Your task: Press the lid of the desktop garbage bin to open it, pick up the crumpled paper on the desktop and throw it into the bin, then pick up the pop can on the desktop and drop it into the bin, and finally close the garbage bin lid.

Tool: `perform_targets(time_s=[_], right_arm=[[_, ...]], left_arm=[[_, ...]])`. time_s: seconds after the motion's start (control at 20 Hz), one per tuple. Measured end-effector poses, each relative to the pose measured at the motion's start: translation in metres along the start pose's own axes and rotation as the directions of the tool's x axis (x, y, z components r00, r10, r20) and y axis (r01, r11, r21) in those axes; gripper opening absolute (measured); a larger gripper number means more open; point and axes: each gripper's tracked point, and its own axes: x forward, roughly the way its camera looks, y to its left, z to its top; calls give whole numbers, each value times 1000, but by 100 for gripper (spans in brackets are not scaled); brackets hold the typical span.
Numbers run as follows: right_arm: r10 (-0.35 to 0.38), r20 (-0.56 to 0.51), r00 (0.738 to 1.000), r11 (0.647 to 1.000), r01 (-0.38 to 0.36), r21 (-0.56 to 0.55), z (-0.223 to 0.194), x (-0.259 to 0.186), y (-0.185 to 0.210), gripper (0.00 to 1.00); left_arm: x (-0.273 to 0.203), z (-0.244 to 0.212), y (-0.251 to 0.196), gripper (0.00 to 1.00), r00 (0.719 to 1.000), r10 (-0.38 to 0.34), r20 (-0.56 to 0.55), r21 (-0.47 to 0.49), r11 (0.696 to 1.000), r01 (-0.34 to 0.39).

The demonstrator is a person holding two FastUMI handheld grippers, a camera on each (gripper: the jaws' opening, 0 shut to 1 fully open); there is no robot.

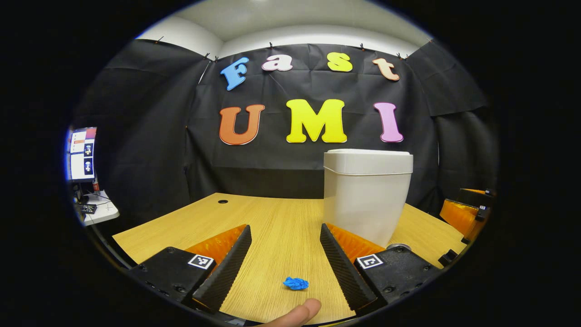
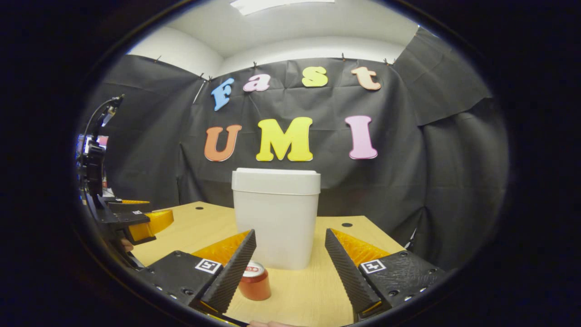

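A white bin (image 1: 367, 200) stands on the wooden table (image 1: 272, 218) with its lid (image 1: 367, 161) down. A blue crumpled paper (image 1: 296, 284) lies low between the fingers of my open left gripper (image 1: 285, 229), touching neither. A person's fingertip (image 1: 295, 313) shows just below it. In the right gripper view the bin (image 2: 274, 222) stands straight ahead, lid (image 2: 276, 179) closed. A red pop can (image 2: 254, 281) stands upright in front of it, partly behind one finger of my open right gripper (image 2: 290, 234). The other gripper (image 2: 136, 222) hovers at the left.
A monitor (image 1: 81, 154) and a small side table (image 1: 97, 209) sit off to the left beyond the table edge. Cable holes (image 2: 347, 225) mark the table's back. A dark stand (image 2: 93, 159) rises at the left. Black cloth closes the back and sides.
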Motion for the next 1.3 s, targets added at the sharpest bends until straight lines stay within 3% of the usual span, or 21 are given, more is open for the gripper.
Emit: perform_targets(time_s=[0.35, 0.55, 0.7, 0.8, 0.85, 1.0, 1.15, 1.25, 1.3], right_arm=[[10, 2, 1000, 1000, -10, -6, 2, 5, 3, 95], [45, 33, 998, 999, -44, -6, 20, 16, 10, 95], [29, 74, 997, 1000, -30, 10, 45, 27, 3, 95], [4, 109, 994, 1000, -6, 14, 68, 36, -1, 86], [8, 124, 992, 1000, -10, 18, 79, 39, 1, 78], [37, 173, 984, 999, -40, 12, 111, 50, 8, 67], [54, 154, 987, 998, -56, 12, 127, 65, 16, 46], [64, 117, 991, 998, -67, 15, 129, 83, 21, 45], [70, 107, 992, 996, -75, 39, 137, 84, 20, 24]], left_arm=[[3, -5, -3, 98, 1000, -5, -14, 11, 1000, 5], [4, -10, -3, 98, 1000, -3, -25, 20, 1000, 4], [6, -12, -4, 98, 1000, -7, -31, 21, 1000, 7], [6, -13, -3, 98, 999, -6, -32, 21, 1000, 7], [6, -12, -2, 98, 999, -6, -33, 21, 1000, 7], [8, -16, -3, 98, 999, -6, -38, 19, 1000, 7], [8, -19, -4, 98, 999, -9, -47, 19, 1000, 10], [10, -22, -4, 98, 998, -10, -58, 18, 1000, 11], [10, -24, -4, 98, 998, -12, -64, 17, 1000, 13]])
